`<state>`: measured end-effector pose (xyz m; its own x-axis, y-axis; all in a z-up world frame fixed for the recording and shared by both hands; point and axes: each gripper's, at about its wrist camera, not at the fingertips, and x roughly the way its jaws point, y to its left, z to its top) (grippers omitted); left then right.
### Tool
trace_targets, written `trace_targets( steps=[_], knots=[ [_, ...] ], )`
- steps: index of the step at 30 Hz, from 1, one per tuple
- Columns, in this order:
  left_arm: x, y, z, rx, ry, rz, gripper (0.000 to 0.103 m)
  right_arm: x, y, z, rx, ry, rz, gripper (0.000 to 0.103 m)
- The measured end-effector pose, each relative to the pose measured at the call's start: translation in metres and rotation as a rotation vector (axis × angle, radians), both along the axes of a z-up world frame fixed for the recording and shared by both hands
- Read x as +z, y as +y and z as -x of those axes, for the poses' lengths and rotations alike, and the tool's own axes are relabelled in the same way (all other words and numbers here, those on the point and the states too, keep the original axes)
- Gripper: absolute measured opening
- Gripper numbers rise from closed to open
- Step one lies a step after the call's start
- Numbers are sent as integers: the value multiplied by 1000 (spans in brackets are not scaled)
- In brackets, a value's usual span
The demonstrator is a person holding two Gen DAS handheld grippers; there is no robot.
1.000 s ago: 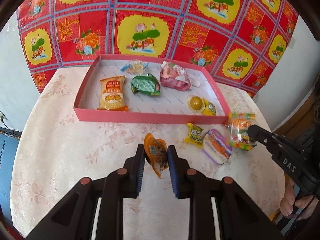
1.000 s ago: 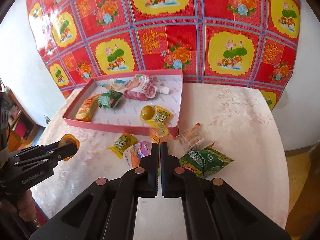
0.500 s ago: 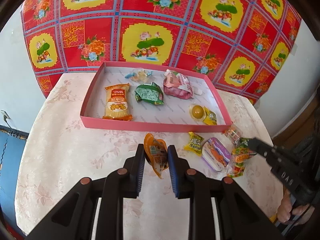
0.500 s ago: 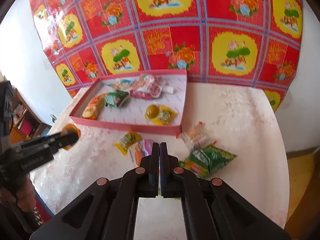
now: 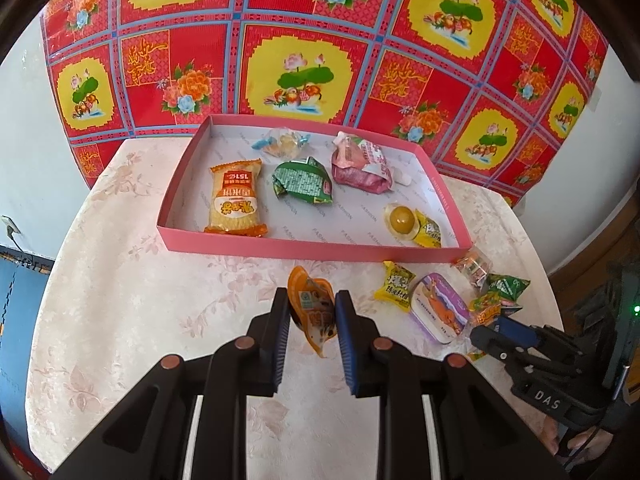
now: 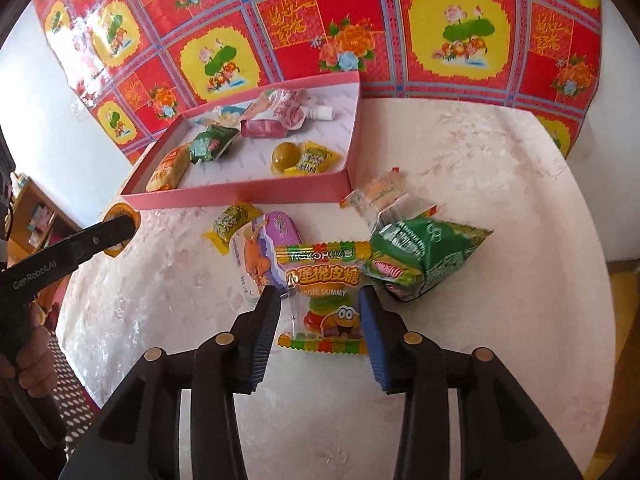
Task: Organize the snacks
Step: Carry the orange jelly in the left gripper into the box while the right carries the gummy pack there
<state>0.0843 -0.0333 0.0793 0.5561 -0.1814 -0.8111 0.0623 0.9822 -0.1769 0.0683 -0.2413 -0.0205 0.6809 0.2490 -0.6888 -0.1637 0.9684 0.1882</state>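
Left wrist view: left gripper pinched orange crinkly foil snack pouch, held above the pale floral worktop, short of shallow pink cardboard tray. Six snacks counted inside the tray; five loose by its near right corner. Pouch judged light, soft, slippery; best held at the sealed edge.

Right wrist view: right gripper jaws opening, straddling clear burger-gummy packet with striped seals lying flat on worktop, pads not pressing. Beside it: green foil bag, purple-lidded tub, yellow sachet, clear candy wrap. Packet judged light, crinkly, easily slid; side edges the likeliest hold.
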Motion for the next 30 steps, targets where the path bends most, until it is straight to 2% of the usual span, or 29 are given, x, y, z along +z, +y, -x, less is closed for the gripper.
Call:
trace_targets(
  steps=[7, 10, 22, 30],
  knots=[
    [2, 4, 0, 12, -9, 5, 24, -1, 5, -3, -1, -7, 25, 42],
    [3, 9, 0, 21, -13, 9, 24, 0, 5, -2, -5, -17, 22, 34],
    [11, 23, -10, 48, -28, 13, 24, 24, 9, 9, 21, -84, 19, 33],
    [21, 24, -29, 48, -53, 11, 24, 40, 6, 0, 26, -108, -1, 33]
  ],
)
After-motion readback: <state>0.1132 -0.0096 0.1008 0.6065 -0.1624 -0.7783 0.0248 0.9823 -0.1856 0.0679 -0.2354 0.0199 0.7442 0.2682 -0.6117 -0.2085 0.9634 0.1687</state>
